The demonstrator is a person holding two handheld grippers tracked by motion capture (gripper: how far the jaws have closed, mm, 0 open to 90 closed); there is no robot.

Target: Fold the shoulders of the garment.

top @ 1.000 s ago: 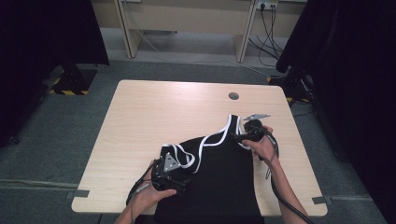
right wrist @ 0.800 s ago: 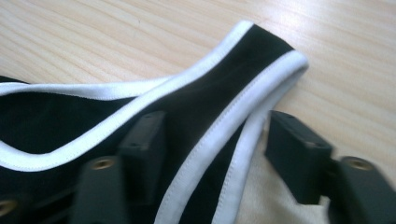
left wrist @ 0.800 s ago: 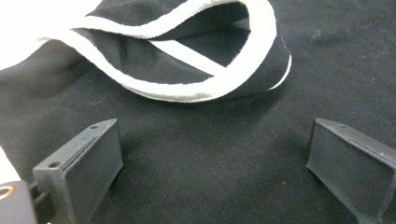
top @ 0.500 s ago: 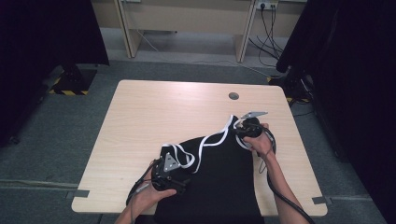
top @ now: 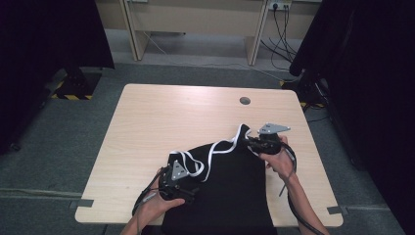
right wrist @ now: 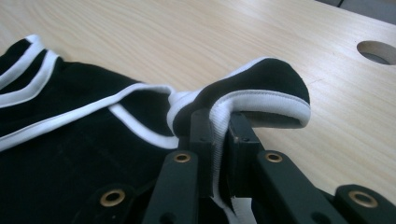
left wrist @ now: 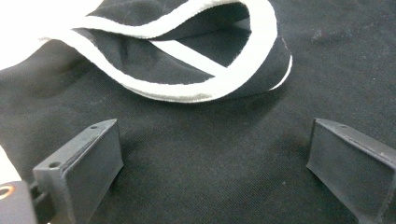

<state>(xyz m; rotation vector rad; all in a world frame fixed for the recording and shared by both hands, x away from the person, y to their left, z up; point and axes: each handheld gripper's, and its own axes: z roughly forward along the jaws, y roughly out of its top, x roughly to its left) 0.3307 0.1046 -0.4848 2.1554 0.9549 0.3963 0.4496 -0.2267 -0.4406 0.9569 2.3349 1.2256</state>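
Lower centre of the high view: a black garment with white trim lies partly spread on the table, the left gripper resting on it with jaws spread, the right gripper just closed on the trimmed strap; straightening remains.

A light wooden table (round cable hole) carries a black white-trimmed garment.

i lose the black garment past the table's near edge, its lower part cut off by the frame. my right gripper's pads are hidden inside the white trim they pinch.
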